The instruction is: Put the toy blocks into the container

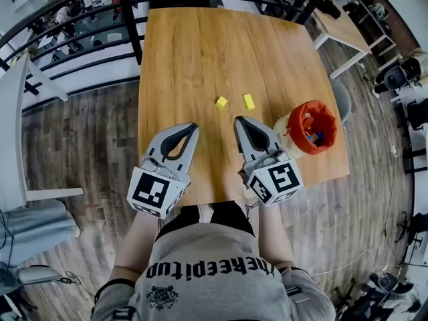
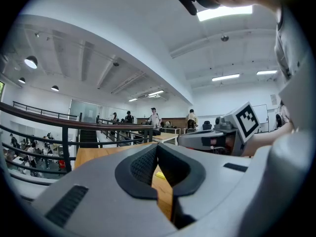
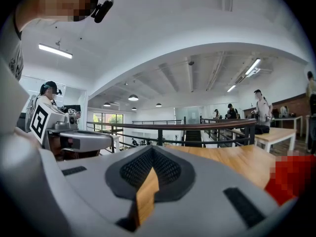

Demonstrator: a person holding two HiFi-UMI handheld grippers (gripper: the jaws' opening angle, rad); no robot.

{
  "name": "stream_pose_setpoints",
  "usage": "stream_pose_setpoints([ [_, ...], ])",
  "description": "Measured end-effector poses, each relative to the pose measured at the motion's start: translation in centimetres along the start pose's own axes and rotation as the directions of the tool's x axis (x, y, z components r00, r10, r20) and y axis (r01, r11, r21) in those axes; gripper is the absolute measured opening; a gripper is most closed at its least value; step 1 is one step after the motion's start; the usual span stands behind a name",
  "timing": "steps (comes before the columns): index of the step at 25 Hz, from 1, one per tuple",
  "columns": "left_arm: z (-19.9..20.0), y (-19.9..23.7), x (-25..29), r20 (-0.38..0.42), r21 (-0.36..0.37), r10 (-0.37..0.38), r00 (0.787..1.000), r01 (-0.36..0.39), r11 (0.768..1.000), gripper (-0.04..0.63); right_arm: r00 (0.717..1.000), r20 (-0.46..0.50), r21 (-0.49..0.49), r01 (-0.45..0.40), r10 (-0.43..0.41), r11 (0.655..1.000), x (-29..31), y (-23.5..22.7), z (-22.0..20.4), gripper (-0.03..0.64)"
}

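Observation:
Two small yellow toy blocks lie side by side on the wooden table. To their right stands the container, a pale tub with an orange lining and a few toys inside. My left gripper hovers near the table's front edge, below and left of the blocks, shut and empty. A short way to its right my right gripper is also shut, holding nothing, just left of the container. A sliver of a yellow block shows past the shut jaws in the left gripper view.
A black railing runs along the table's far and left sides. Another light table stands at the back right, chairs beyond it. The person's torso is at the table's front edge.

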State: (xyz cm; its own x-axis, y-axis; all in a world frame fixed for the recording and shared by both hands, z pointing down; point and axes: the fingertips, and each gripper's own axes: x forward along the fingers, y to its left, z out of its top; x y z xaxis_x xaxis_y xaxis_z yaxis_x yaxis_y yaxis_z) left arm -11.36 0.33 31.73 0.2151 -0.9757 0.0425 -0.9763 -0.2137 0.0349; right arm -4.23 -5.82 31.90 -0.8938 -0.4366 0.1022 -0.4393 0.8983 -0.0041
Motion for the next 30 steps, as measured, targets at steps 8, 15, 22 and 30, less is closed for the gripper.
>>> stream_pose_setpoints([
  [8,-0.1,0.3,-0.1,0.014,-0.020,-0.023,1.000,0.023,1.000,0.015,1.000,-0.016,-0.026,0.018,-0.018,1.000,0.3,0.2,0.2,0.011],
  [15,-0.3,0.7,1.4,0.007,-0.034,-0.018,1.000,0.018,0.999,0.015,0.999,-0.032,-0.025,0.006,-0.007,1.000,1.4,-1.3,-0.1,0.011],
  [22,-0.7,2.1,3.0,-0.009,-0.043,0.025,1.000,-0.025,0.999,0.015,0.999,-0.044,-0.009,-0.029,0.029,1.000,3.6,-2.9,-0.6,0.012],
  [30,-2.1,3.2,5.9,-0.040,-0.077,0.050,0.998,-0.053,0.996,0.015,0.995,-0.082,0.018,-0.063,0.064,0.998,6.1,-5.6,-2.3,0.012],
])
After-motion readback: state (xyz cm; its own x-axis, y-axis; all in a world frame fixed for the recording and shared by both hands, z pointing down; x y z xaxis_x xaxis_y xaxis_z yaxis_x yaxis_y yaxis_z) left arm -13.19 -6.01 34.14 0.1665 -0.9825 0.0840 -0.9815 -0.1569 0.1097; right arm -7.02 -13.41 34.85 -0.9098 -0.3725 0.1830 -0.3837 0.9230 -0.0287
